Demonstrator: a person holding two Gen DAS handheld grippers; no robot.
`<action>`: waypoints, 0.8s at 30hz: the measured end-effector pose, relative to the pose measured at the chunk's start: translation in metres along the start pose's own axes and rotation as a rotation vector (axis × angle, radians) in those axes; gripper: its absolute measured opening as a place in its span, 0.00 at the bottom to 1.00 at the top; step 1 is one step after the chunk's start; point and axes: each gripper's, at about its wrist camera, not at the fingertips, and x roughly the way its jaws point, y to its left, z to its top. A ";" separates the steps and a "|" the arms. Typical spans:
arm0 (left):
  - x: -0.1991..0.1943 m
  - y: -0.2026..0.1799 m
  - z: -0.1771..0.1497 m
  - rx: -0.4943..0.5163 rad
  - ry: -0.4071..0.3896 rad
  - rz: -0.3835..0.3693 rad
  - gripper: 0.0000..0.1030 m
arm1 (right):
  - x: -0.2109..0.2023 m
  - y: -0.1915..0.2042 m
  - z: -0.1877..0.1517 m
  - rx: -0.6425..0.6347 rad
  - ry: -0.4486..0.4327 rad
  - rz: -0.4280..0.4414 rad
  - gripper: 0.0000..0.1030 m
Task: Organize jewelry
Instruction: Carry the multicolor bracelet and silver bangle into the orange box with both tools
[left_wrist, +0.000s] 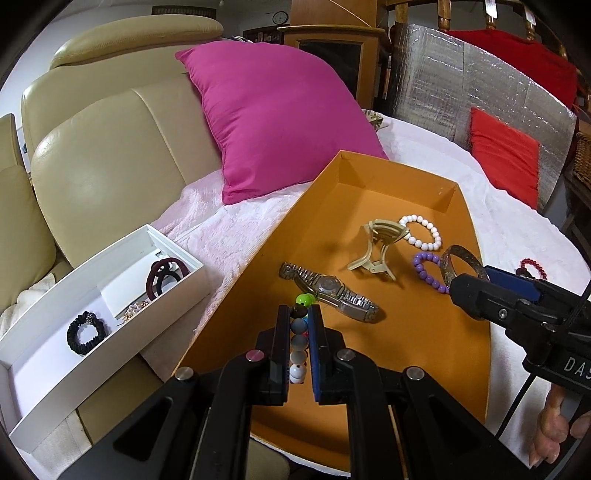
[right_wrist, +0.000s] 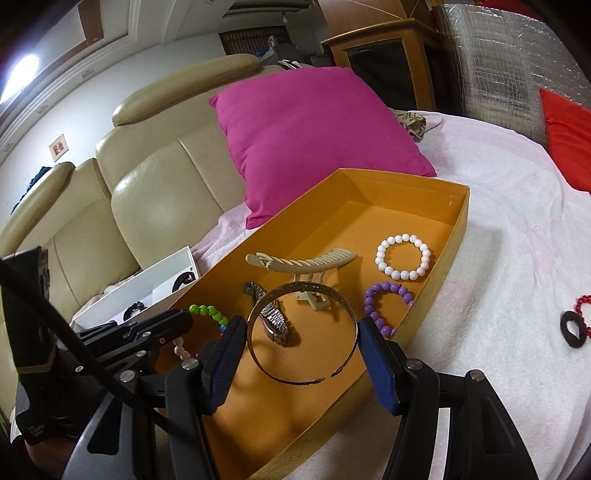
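Observation:
My left gripper (left_wrist: 300, 314) is shut on a multicoloured bead bracelet (left_wrist: 300, 347) over the near part of the orange box (left_wrist: 399, 173). My right gripper (right_wrist: 303, 325) is shut on a metal cuff bangle (right_wrist: 301, 332), held at its two sides above the box (right_wrist: 458, 229). In the box lie a silver watch (left_wrist: 332, 291), a cream hair claw (left_wrist: 380, 243), a white bead bracelet (left_wrist: 424, 232) and a purple bead bracelet (left_wrist: 424, 269). The right gripper also shows in the left wrist view (left_wrist: 465, 291).
A white divided tray (left_wrist: 110, 306) holds a black scrunchie (left_wrist: 85, 332), dark hair ties (left_wrist: 164, 277) and small gold pieces. A red bead bracelet (right_wrist: 581, 304) and a black hair tie (right_wrist: 574, 328) lie on the white towel. A pink cushion (left_wrist: 280, 118) leans on the beige sofa.

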 end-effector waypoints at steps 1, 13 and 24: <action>0.001 0.000 0.000 0.000 0.002 -0.001 0.09 | 0.001 0.000 0.000 0.000 0.002 0.000 0.63; 0.011 0.002 -0.003 0.003 0.027 0.018 0.09 | 0.013 0.002 -0.004 -0.004 0.018 -0.005 0.63; 0.018 0.005 -0.007 -0.004 0.047 0.031 0.09 | 0.015 0.002 -0.003 -0.001 0.016 -0.012 0.64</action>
